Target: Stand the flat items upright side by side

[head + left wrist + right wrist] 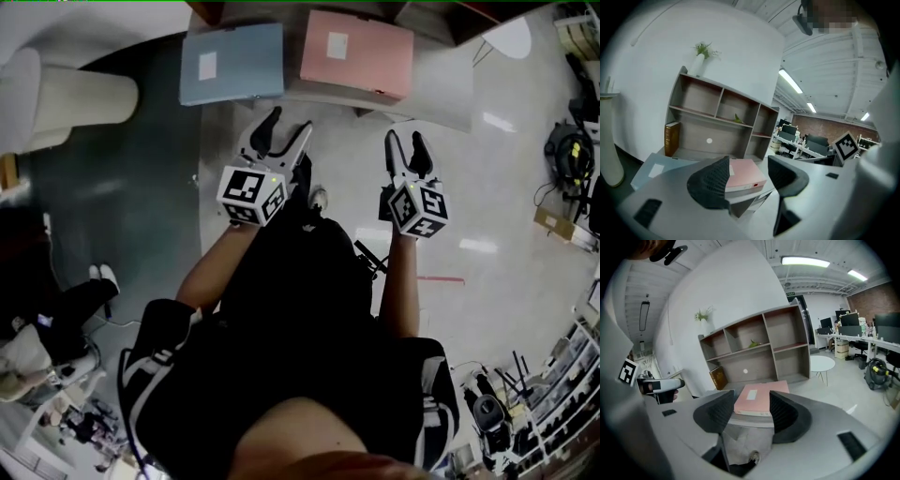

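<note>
Two flat file boxes lie flat side by side on a low grey table: a blue one on the left and a pink one on the right. My left gripper hangs open short of the table edge, between the two boxes, with nothing in its jaws. My right gripper is open and empty too, just in front of the pink box. The left gripper view looks past the open left gripper at the pink box and blue box. The pink box lies beyond the right gripper.
Behind the table stands a grey cubby shelf with a brown book upright at its lower left. A round white table is to the right. A white cylinder and a seated person are at the left; cables and gear crowd the right edge.
</note>
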Motion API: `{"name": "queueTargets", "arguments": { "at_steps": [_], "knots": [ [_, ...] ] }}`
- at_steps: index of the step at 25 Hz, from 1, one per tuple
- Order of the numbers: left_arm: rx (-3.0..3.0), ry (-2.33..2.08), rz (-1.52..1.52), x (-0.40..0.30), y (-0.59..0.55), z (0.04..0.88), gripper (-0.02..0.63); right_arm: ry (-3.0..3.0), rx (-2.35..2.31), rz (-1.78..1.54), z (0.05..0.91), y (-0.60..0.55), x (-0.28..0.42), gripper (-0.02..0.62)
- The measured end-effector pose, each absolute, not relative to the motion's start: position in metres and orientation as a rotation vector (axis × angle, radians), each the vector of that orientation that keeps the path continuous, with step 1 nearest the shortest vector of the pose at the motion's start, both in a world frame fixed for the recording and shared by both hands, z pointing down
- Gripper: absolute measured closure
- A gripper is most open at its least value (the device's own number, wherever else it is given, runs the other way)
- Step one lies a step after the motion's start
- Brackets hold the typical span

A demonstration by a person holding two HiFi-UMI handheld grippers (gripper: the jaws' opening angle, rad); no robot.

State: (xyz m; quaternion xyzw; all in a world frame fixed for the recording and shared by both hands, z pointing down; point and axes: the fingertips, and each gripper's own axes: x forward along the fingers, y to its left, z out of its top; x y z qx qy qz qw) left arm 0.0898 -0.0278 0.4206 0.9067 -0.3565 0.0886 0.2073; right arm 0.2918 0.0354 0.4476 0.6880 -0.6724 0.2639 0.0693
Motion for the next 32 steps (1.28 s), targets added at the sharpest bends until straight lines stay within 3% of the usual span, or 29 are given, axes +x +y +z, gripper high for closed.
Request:
{"name": "queueTargets", "arguments": {
  "at_steps": [21,32],
  "knots": [
    [2.309,-0.844,0.527,0.152,-0.162,0.618,0.321,-1.704,2.056,1.127,0.636,-0.082,0.384,0.275],
    [2.181,-0.851,0.649,0.151,-0.171,0.664,0.287,-1.63,2.068,1.198,0.668,-0.076,0.396,0.264]
  ]
}}
